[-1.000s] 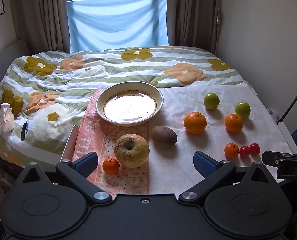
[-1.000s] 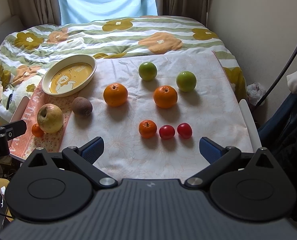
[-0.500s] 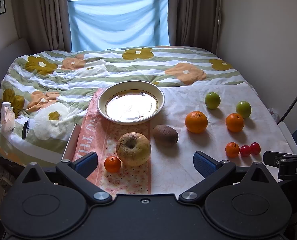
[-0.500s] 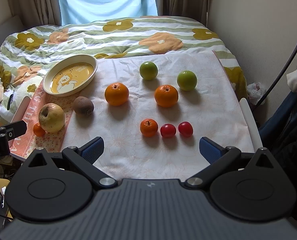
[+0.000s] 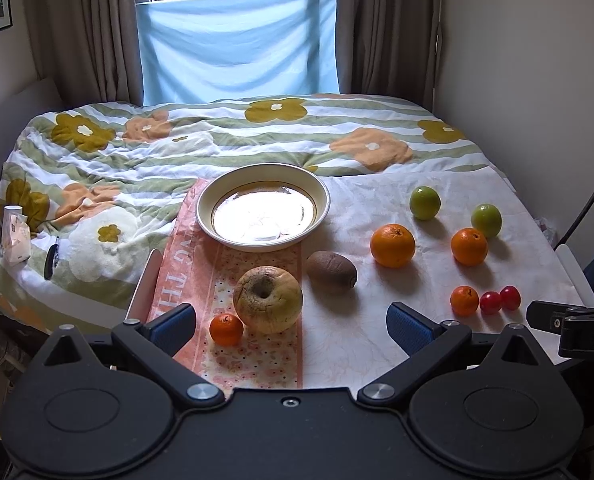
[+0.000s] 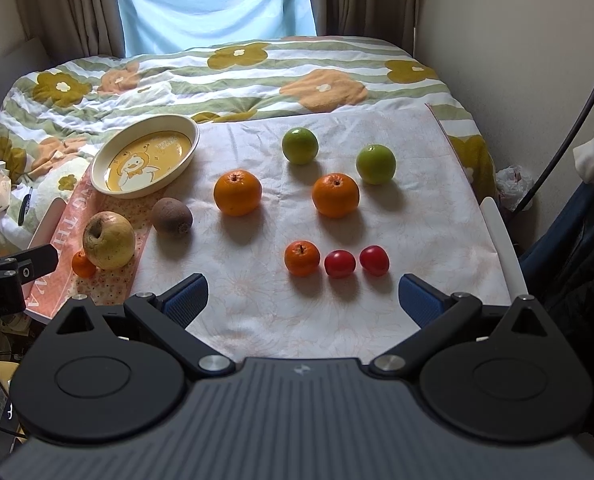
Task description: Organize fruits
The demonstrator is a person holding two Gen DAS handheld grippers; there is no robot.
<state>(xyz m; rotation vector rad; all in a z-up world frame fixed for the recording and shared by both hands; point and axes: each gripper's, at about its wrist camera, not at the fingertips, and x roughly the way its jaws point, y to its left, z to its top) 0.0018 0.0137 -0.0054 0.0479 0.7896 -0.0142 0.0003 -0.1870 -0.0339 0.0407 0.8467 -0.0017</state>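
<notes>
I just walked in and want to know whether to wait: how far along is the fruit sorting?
Nothing looks done: the dish holds no fruit. Nothing is in hand; the left gripper and right gripper are open. All remains: apple, kiwi, oranges, green fruits, tomatoes.

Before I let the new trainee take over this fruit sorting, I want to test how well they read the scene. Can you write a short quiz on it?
1. True or false: the dish already holds fruit.
2. How many small red tomatoes lie beside the small mandarin near the right tool?
3. Multiple choice: what lies right between the yellow apple and the large orange?
A) a kiwi
B) a banana
C) a lemon

Key:
1. False; the dish is empty.
2. Two: and.
3. A, the kiwi.
</notes>
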